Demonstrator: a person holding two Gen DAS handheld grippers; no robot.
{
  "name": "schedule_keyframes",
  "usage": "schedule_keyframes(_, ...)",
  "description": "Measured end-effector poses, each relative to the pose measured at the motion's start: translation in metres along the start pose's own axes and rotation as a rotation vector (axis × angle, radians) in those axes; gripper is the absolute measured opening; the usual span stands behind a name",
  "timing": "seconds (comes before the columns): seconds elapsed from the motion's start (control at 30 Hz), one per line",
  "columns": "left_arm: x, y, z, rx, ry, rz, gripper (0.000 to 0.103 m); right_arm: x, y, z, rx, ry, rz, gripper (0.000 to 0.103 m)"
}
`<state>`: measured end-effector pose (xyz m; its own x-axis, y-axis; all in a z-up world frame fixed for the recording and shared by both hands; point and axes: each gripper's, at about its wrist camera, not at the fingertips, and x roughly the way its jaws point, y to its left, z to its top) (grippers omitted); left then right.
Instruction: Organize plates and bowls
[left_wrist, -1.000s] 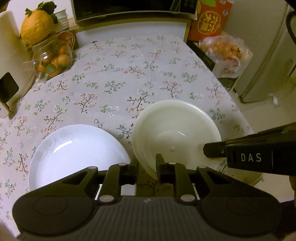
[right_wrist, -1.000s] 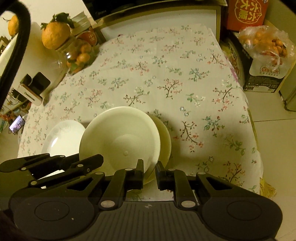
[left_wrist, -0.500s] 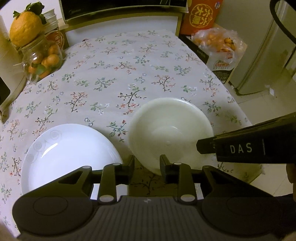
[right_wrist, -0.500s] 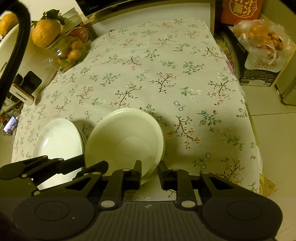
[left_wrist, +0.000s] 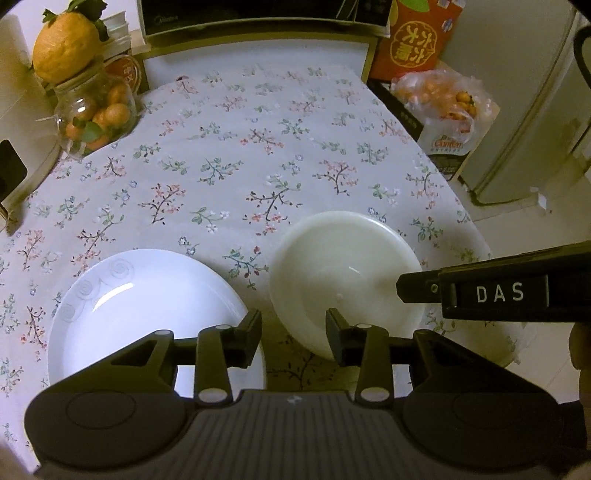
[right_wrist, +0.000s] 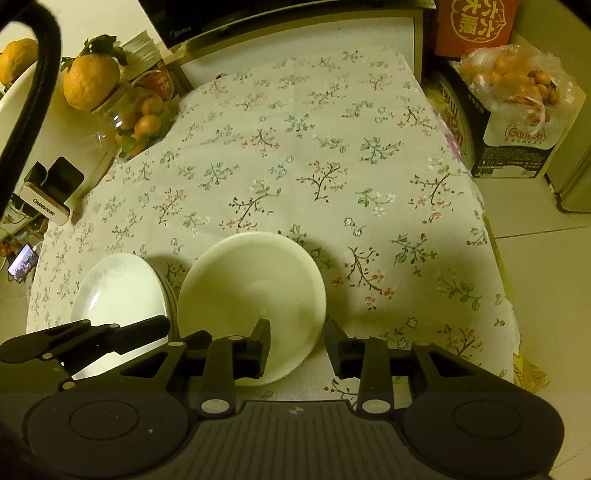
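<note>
A cream bowl (left_wrist: 343, 273) sits on the floral tablecloth near the front edge, nested on a cream plate whose rim shows under it. A white plate with swirl marks (left_wrist: 144, 314) lies to its left. My left gripper (left_wrist: 293, 339) is open, hovering between the white plate and the bowl. My right gripper (right_wrist: 295, 347) is open over the bowl's near rim (right_wrist: 251, 295); its side also shows in the left wrist view (left_wrist: 480, 295). The white plate shows in the right wrist view (right_wrist: 118, 291) too.
A glass jar of small oranges (left_wrist: 94, 114) with a big citrus on top stands at the back left. A bag of oranges on a box (left_wrist: 447, 107) sits beyond the table's right edge. A phone stand (right_wrist: 51, 195) is at the left.
Both grippers' jaws have opened wider. The bowl now rests squarely on the plate under it. Both grippers have drawn back slightly.
</note>
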<state>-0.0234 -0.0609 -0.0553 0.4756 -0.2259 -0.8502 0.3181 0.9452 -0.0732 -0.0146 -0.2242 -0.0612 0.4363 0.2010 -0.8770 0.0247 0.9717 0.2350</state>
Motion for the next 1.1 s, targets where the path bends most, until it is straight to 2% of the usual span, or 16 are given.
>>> schedule_keyframes(0.27,-0.014,-0.003,0.002,0.009,-0.061,0.02,0.035,-0.01,-0.001,0.004,0.008,-0.046,0.009,0.037)
schedule_keyframes(0.4,-0.022,-0.006,0.004,0.023,-0.112,0.057,0.039,-0.019,0.001,0.003,0.001,-0.08,0.023,0.04)
schedule_keyframes(0.5,-0.025,-0.007,0.005,0.031,-0.14,0.079,0.043,-0.024,0.001,0.005,0.001,-0.105,0.022,0.046)
schedule_keyframes(0.63,-0.028,-0.007,0.006,0.033,-0.163,0.094,0.047,-0.03,-0.001,0.006,0.005,-0.138,0.005,0.063)
schedule_keyframes(0.7,-0.029,-0.008,0.007,0.038,-0.175,0.105,0.053,-0.032,-0.003,0.007,0.017,-0.15,0.003,0.068)
schedule_keyframes(0.77,-0.029,-0.009,0.007,0.043,-0.184,0.116,0.058,-0.033,-0.004,0.008,0.029,-0.157,-0.005,0.077)
schedule_keyframes(0.87,-0.03,-0.009,0.008,0.05,-0.193,0.126,0.065,-0.034,-0.006,0.008,0.034,-0.168,-0.021,0.083)
schedule_keyframes(1.1,-0.032,-0.008,0.007,0.051,-0.201,0.117,0.077,-0.035,-0.007,0.007,0.042,-0.162,-0.018,0.09)
